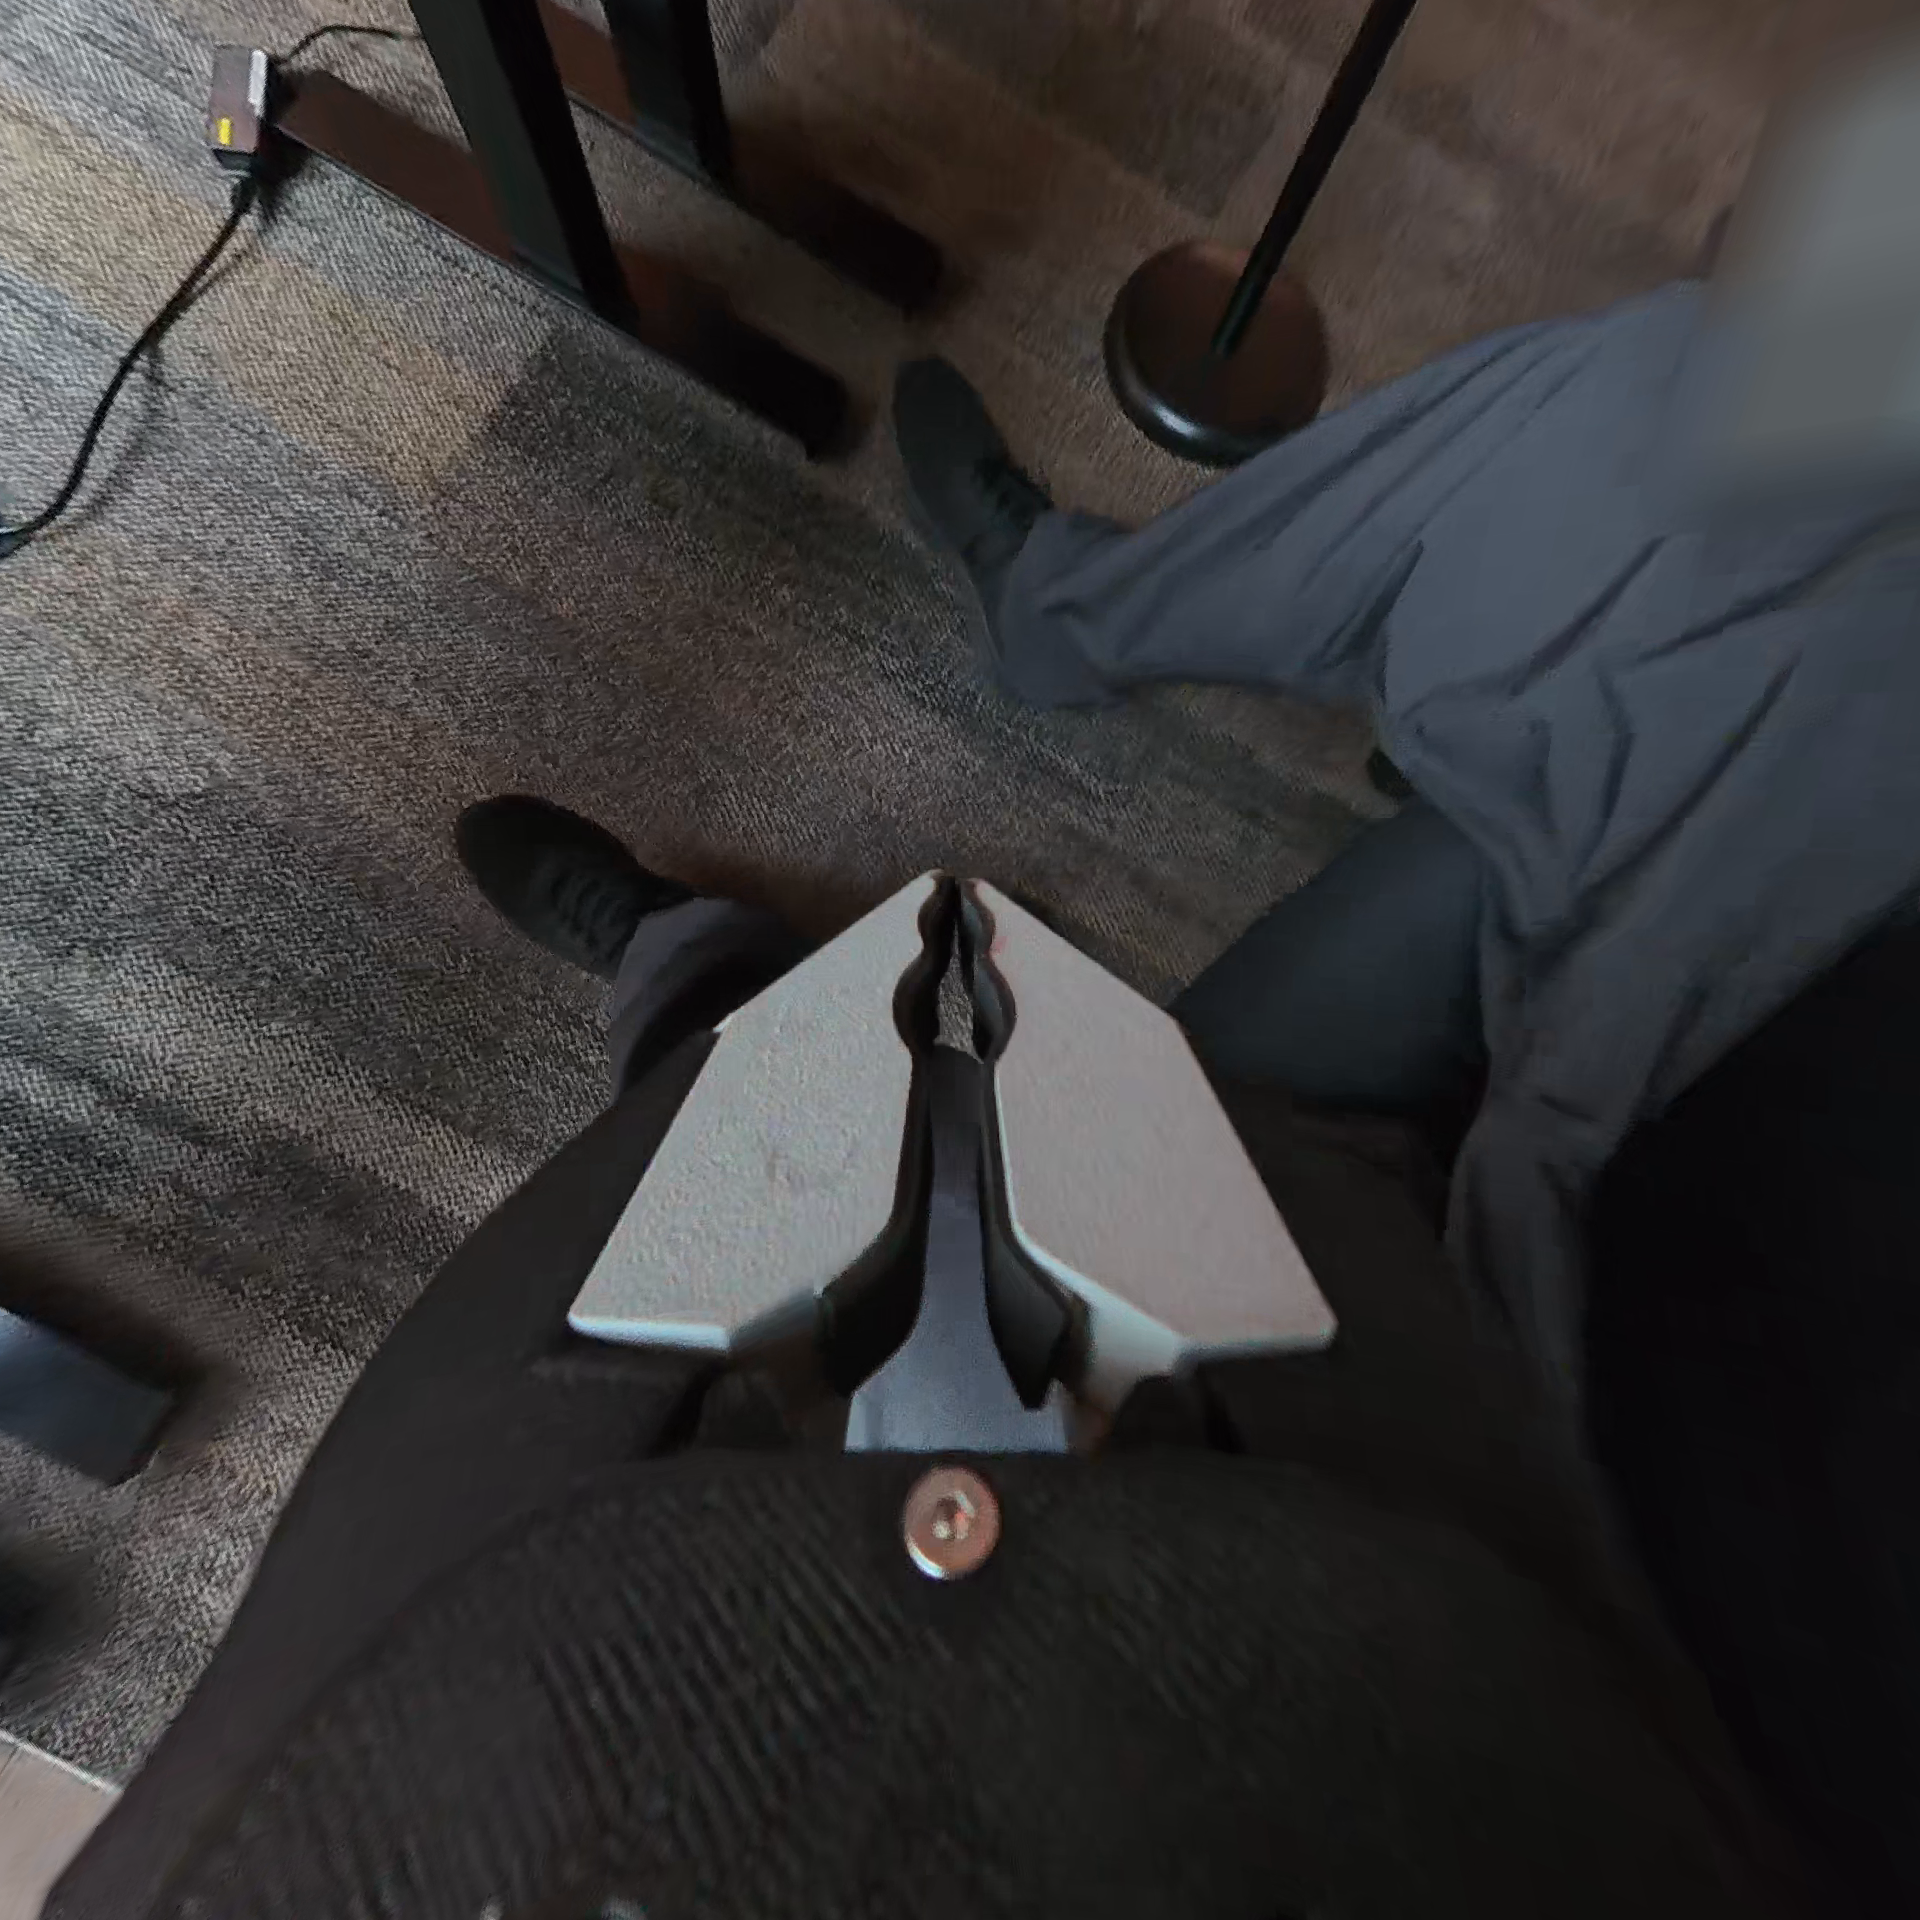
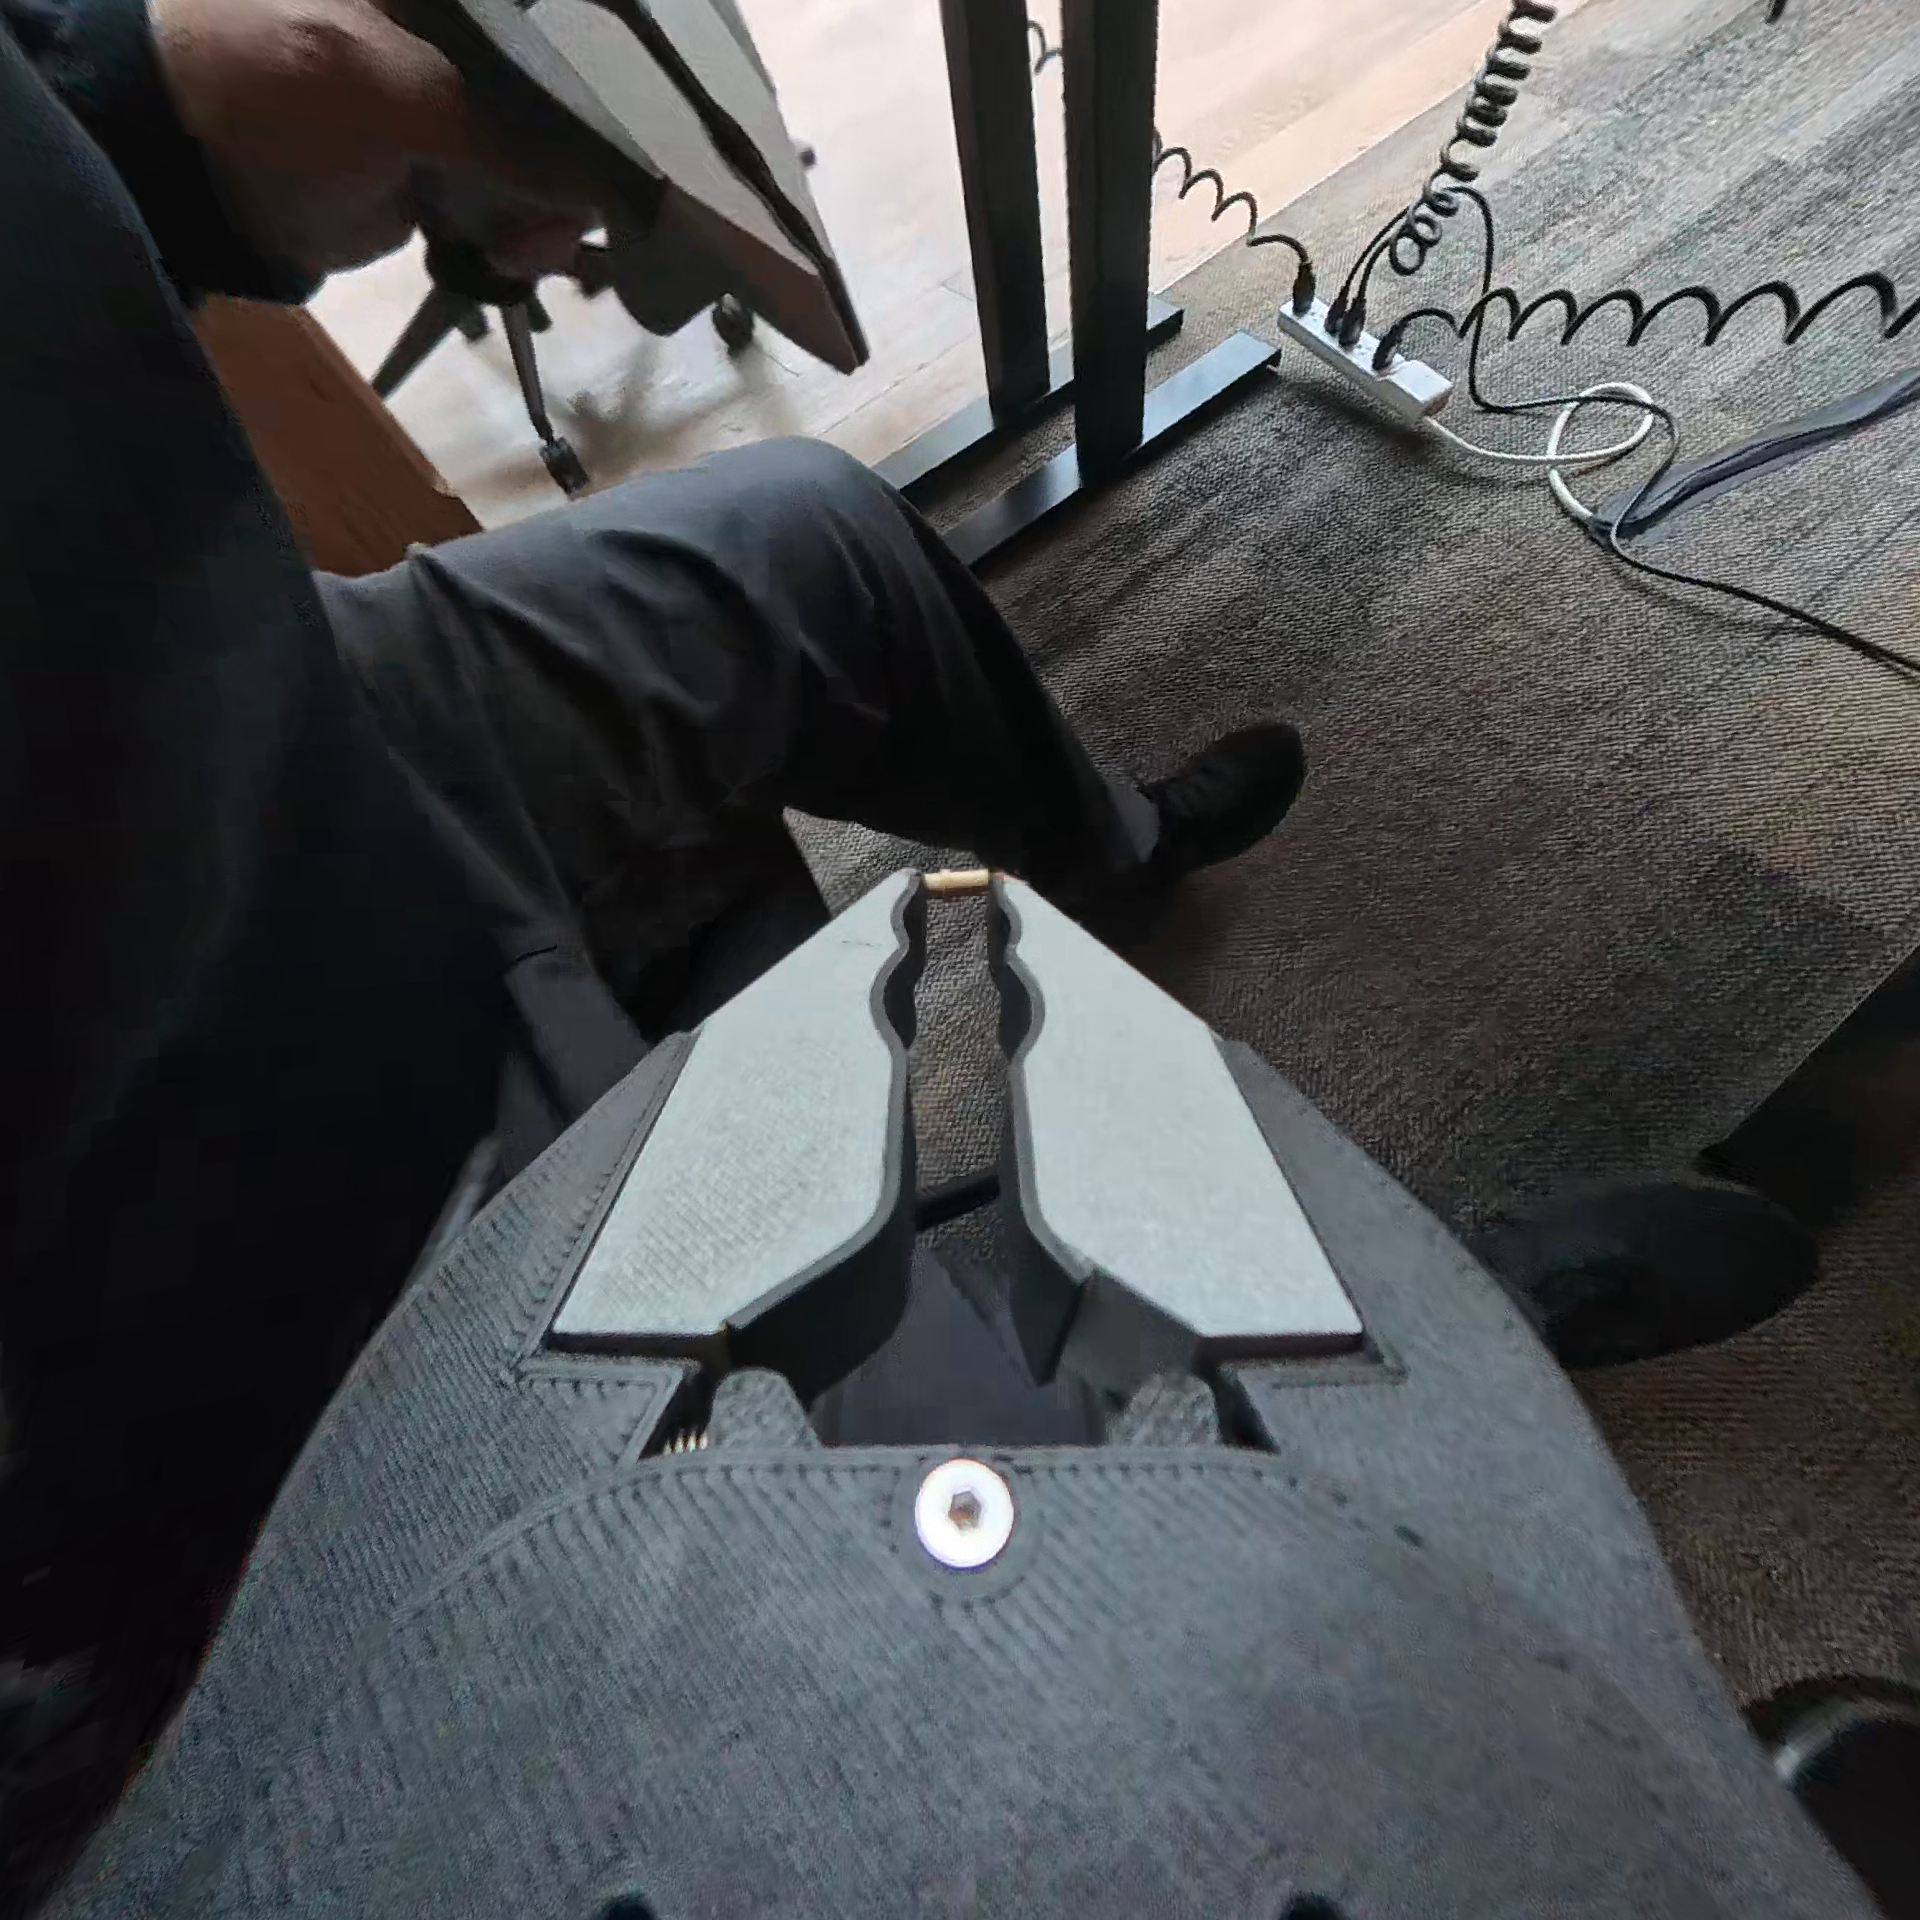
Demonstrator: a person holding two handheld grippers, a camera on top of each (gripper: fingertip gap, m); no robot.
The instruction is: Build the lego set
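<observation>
My right gripper (image 2: 958, 885) is shut on a small tan peg-like lego piece (image 2: 956, 883), held crosswise between its fingertips above the carpet, beside the person's leg. My left gripper (image 1: 948, 896) is shut with nothing between its fingers; it points down at the carpet over the person's lap. The other gripper shows at the top left of the right wrist view (image 2: 665, 156), in the person's hand. No lego set or table top is in view.
Grey carpet (image 1: 312, 644) lies below both grippers. The person's legs (image 1: 1507, 623) and black shoes (image 1: 561, 883) are close by. Black table legs (image 2: 1049, 208), a round stand base (image 1: 1216, 343), a power strip (image 2: 1361, 358) with coiled cables and an office chair (image 2: 520, 343) stand around. About 20 cm separates my left fingertips from my right.
</observation>
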